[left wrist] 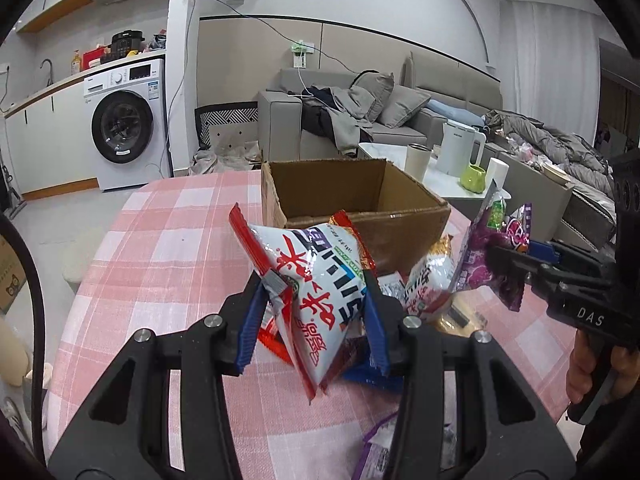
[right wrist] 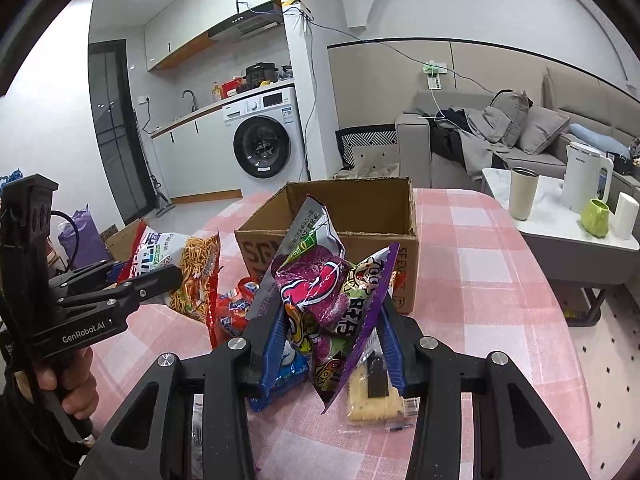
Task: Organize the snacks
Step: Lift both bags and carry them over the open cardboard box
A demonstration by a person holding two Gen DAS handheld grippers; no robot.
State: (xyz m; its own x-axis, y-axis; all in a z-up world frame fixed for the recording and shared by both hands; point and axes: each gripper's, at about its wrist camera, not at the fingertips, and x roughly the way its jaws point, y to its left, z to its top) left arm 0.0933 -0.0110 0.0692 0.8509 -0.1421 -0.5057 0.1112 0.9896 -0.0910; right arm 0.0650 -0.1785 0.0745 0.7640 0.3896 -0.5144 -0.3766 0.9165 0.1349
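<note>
Left hand-held gripper (left wrist: 316,312) pinching white-red snack bag (left wrist: 308,280), clear of counter (left wrist: 160,240). Right hand-held gripper (right wrist: 332,332) pinching purple snack bag (right wrist: 320,288), also aloft. Open cardboard box (right wrist: 360,208) just beyond both. Judgement: carry each over near rim, release one at a time; slack bag tails may snag rim.

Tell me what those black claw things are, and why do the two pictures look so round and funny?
They are grabbers that a person squeezes by hand, one in each hand. Each carries a wide, round-eyed camera, so one picture looks along the left gripper and the other along the right gripper. The left one pinches a white and red snack bag. The right one pinches a purple snack bag. More snacks lie on the pink checked tablecloth, and an open cardboard box waits behind them.
</note>
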